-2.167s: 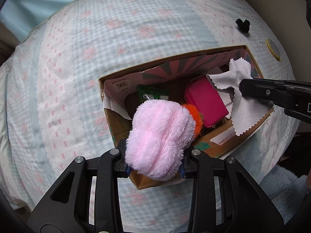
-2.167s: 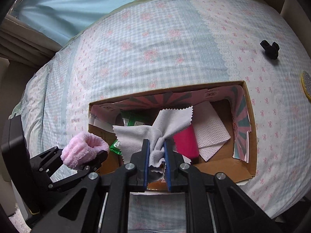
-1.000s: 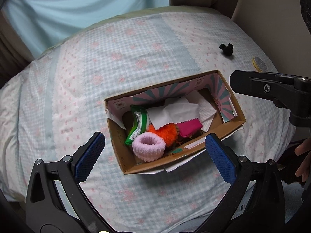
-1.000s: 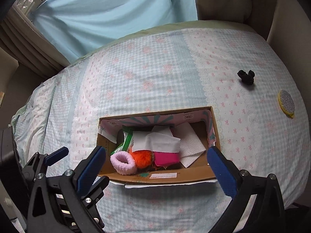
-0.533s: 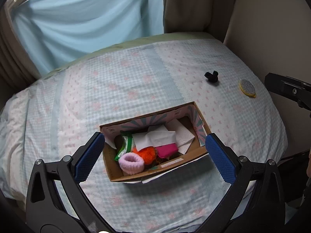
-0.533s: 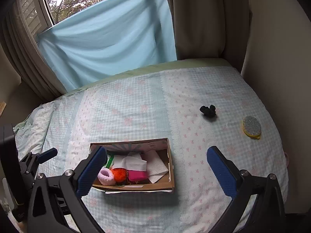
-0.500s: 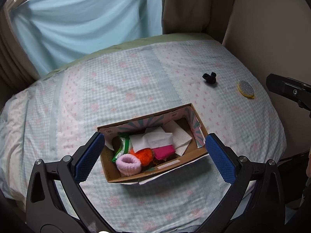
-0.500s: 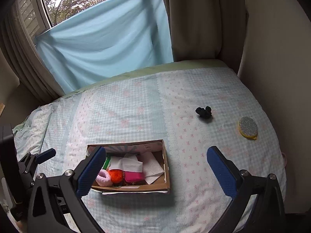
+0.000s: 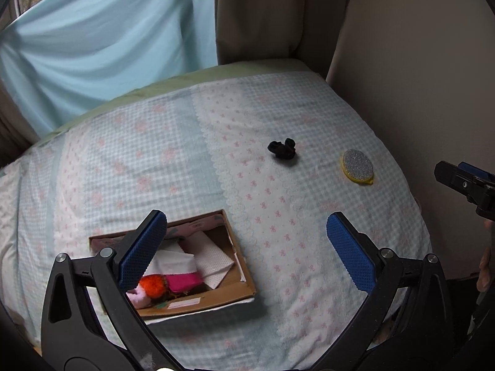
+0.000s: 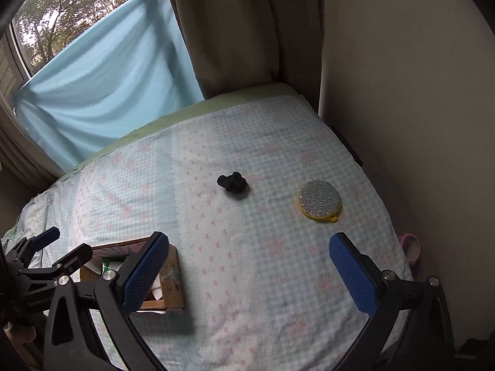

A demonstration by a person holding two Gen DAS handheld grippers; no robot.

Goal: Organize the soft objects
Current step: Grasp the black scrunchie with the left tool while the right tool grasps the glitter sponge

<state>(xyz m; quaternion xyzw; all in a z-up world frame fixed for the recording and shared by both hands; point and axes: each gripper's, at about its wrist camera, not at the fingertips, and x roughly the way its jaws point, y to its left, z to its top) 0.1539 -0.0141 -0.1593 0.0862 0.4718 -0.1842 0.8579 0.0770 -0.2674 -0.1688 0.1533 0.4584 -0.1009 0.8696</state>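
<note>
A cardboard box (image 9: 238, 261) lies on the bed at lower left, with a pink fluffy ring (image 9: 138, 296), an orange pom-pom (image 9: 153, 285), a magenta pouch (image 9: 184, 280) and white cloths (image 9: 213, 258) inside. The box also shows in the right wrist view (image 10: 173, 290). A black scrunchie (image 9: 282, 148) (image 10: 233, 182) and a round yellow-rimmed silver sponge (image 9: 358, 165) (image 10: 319, 198) lie on the bed farther away. My left gripper (image 9: 246, 250) is open and empty, above the bed beside the box. My right gripper (image 10: 247, 273) is open and empty, facing the scrunchie and sponge.
The bed (image 10: 247, 247) has a pale blue checked cover with pink bows. A wall (image 10: 402, 92) runs along its right side; a beige curtain (image 10: 235, 31) and a blue sheet (image 10: 102, 92) stand behind it. A pink ring (image 10: 410, 245) lies at the bed's right edge.
Both grippers let go of the pink ring and the grey cloth into the box, opened, pulled back and up, then swung right toward the scrunchie and sponge.
</note>
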